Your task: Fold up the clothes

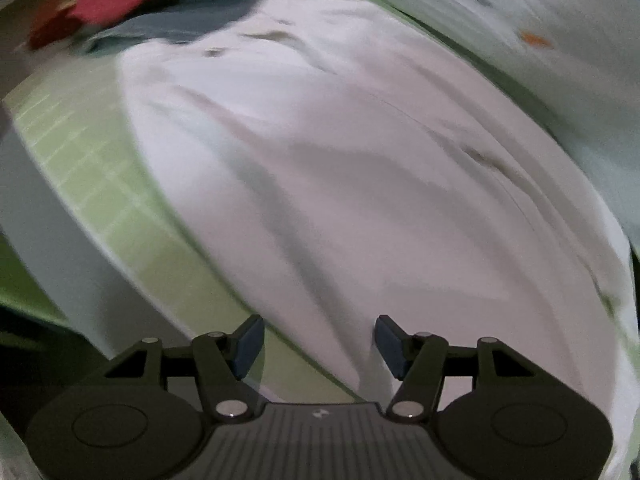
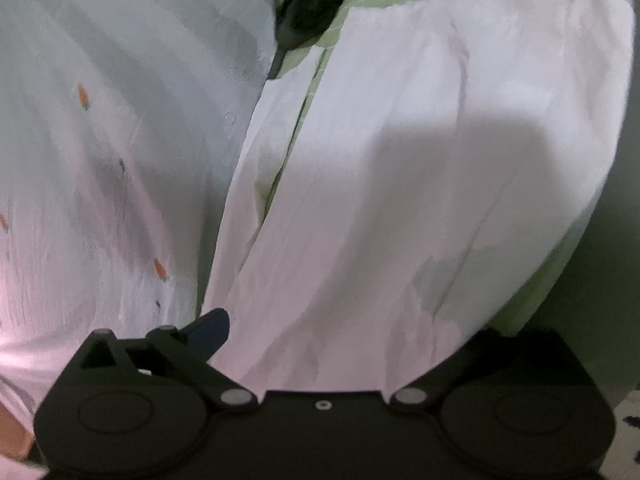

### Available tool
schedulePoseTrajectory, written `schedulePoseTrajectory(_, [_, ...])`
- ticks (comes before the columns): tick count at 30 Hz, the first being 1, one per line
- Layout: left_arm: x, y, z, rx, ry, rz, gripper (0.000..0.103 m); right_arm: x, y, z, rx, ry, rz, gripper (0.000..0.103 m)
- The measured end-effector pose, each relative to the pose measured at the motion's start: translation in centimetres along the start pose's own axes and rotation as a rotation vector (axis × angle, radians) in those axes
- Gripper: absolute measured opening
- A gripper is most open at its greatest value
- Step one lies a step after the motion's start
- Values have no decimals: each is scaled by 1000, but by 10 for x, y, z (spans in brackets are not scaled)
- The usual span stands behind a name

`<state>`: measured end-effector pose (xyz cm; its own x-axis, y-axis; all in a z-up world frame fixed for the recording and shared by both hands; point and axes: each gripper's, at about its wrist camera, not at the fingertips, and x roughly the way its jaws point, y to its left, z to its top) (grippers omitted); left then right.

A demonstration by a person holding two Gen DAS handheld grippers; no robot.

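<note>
Nearest in the left wrist view, the left gripper [image 1: 319,342] has its two dark blue-padded fingers spread wide apart with nothing between them, hovering over the near edge of a white garment [image 1: 360,184]. The garment lies spread on a pale green gridded mat [image 1: 80,160], its long axis running away from the camera and leaning to the upper left. Beyond its far end sits a blurred heap of grey and red clothes [image 1: 160,4]. No writing can be read in either view.

In the right wrist view, white cloth [image 2: 400,200] drapes over the right gripper [image 2: 320,344]; only the left finger [image 2: 210,330] shows, so whether it is pinching the fabric cannot be told. This view alone shows a pale sheet with small orange marks [image 2: 100,140] on the left and a dark garment [image 2: 312,4] at the far top.
</note>
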<state>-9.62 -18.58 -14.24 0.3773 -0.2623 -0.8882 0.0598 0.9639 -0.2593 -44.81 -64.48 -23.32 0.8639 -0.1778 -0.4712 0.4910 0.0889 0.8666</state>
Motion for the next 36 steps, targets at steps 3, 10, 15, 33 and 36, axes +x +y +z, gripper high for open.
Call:
schedulePoseTrajectory(3, [2,25,16,-62,-17,13,62,-1,2,-8,38,-41,-15,102])
schedulePoseTrajectory(10, [4,81,52,-193,-53,39,62,-7,2,-20,104,-131,-42,102])
schedulePoseTrajectory(15, [14,88,79,-194,-70,44,62,-10,3,-32,138,-210,-49,103])
schedulePoseTrajectory(33, [48,108,126,-260,-112,18,72,6,26,-54,200,-397,-140,103])
schedulePoseTrajectory(36, [50,105,126,-240,-123,30,72,12,34,-55,169,-395,-185,102])
